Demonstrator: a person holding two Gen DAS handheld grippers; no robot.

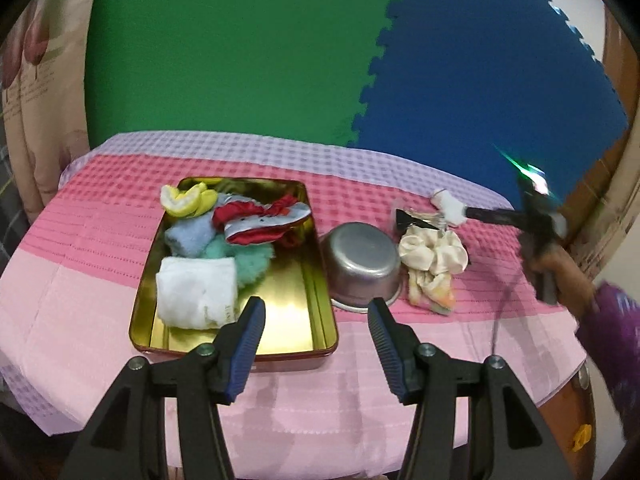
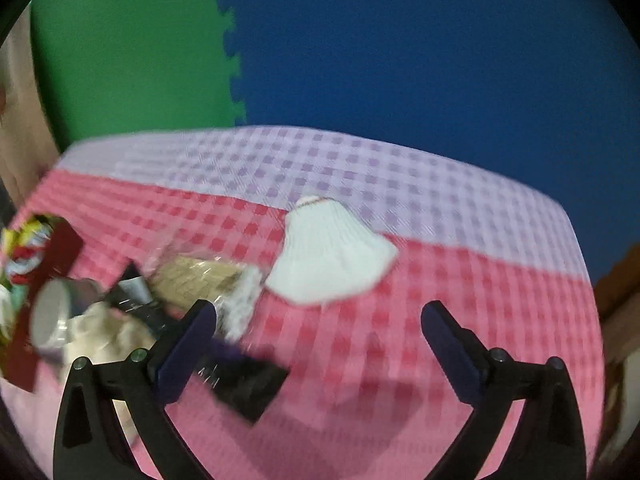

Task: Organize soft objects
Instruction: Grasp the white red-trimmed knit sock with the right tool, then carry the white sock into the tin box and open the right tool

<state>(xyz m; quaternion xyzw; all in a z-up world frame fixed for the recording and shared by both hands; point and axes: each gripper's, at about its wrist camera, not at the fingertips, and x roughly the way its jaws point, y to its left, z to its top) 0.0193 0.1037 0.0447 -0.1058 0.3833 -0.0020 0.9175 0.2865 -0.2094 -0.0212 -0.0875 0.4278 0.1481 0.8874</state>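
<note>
Behind the bench, green and blue foam mats (image 1: 248, 52) form the backdrop, and a pink-and-lilac checked cloth (image 1: 100, 280) covers the top. On it, a gold tin (image 1: 308, 312) already holds soft things: a folded white towel (image 1: 196, 296), a teal puff (image 1: 248, 256), a pale blue cloth (image 1: 188, 236), a red-and-grey piece (image 1: 260, 224) and something yellow (image 1: 186, 200). Just right of the tin sits an upturned steel bowl (image 1: 362, 260), and beside that a cream scrunchie (image 1: 434, 256) with a paler one (image 1: 432, 296) touching it.

The left tool (image 1: 316, 320) hangs spread and empty over the tin's near edge. The right tool (image 2: 318, 318) is also spread, holding nothing, facing a white ribbed sock (image 2: 332, 256) that lies apart on the far cloth (the view is blurred, so it is probably moving).

By my reckoning the sock is the next pick. The risks: a crinkly clear packet (image 2: 200, 276) lies just left of it, and a hasty close could snag that or bunch the cloth; carrying the sock across could clip the bowl.
</note>
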